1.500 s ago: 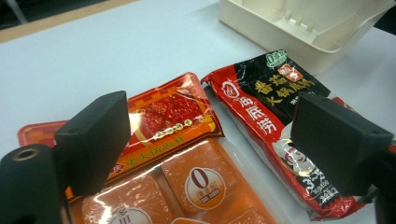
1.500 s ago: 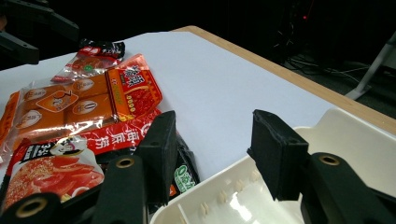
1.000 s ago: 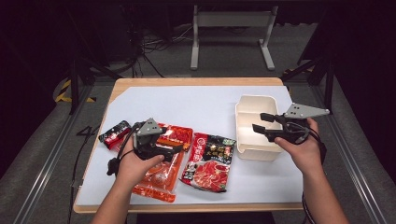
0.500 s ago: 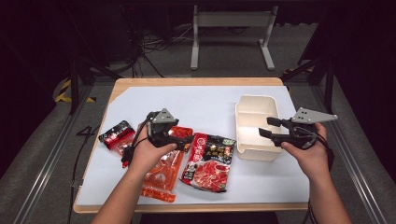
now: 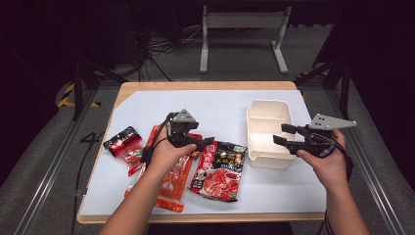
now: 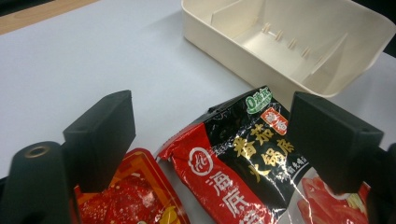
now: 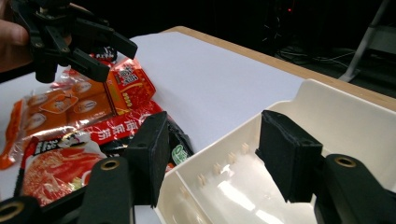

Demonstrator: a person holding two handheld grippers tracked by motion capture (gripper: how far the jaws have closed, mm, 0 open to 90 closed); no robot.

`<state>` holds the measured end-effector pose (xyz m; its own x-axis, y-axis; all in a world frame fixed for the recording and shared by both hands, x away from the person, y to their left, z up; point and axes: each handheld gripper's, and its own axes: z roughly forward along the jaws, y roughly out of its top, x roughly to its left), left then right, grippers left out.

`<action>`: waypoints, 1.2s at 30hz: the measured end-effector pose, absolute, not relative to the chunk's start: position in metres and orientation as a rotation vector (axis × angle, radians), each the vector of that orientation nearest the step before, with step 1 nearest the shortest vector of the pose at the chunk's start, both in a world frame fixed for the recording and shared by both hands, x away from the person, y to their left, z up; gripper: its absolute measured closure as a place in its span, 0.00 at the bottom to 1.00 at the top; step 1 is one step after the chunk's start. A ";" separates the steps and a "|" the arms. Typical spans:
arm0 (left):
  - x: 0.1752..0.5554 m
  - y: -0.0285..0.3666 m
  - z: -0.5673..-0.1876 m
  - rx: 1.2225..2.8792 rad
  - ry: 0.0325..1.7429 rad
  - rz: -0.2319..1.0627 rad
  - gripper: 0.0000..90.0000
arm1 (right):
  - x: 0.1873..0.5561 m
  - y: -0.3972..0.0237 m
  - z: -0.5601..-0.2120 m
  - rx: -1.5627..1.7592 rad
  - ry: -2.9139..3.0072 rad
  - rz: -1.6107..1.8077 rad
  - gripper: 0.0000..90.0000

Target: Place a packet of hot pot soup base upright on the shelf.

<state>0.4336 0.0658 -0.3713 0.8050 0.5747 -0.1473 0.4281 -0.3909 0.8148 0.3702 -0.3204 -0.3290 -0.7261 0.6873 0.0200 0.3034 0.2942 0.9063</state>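
Note:
A black-and-red food packet (image 5: 220, 171) lies on the white sheet left of a cream divided box (image 5: 266, 132). My left gripper (image 5: 204, 142) hovers low over the packet's top edge (image 6: 243, 140). Its jaws are open and have just been closing a little; the packet's top corner lies between them, untouched. An orange-red packet (image 5: 169, 181) lies under my left hand, and a small red packet (image 5: 125, 142) is further left. My right gripper (image 5: 280, 134) is open astride the box's wall (image 7: 187, 186), one jaw outside and one inside, with the pads off the wall. The left gripper (image 7: 119, 63) shows beyond it.
The white sheet (image 5: 220, 107) covers a wooden table (image 5: 205, 85) whose edge shows at the back and front. A metal stand (image 5: 242, 29) and cables sit on the floor behind the table. Bare sheet lies behind the packets and in front of the box.
My left gripper has moved right, from above the orange-red packet to the top edge of the black-and-red packet. The right gripper and the box have stayed in place.

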 end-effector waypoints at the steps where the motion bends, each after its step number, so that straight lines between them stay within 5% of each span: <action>1: 0.435 0.064 -0.373 2.044 0.746 0.196 0.22 | 0.370 -0.321 -0.329 0.893 2.198 1.406 0.49; 36: 0.469 0.039 -0.435 2.238 0.811 -0.041 0.35 | 0.375 -0.319 -0.332 0.929 2.213 1.424 0.43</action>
<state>0.4691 0.0393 -0.4353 0.7996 0.5399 -0.2630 0.5639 -0.5241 0.6382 0.3748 -0.3188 -0.3324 -0.7239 0.6876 0.0567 0.3365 0.2801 0.8991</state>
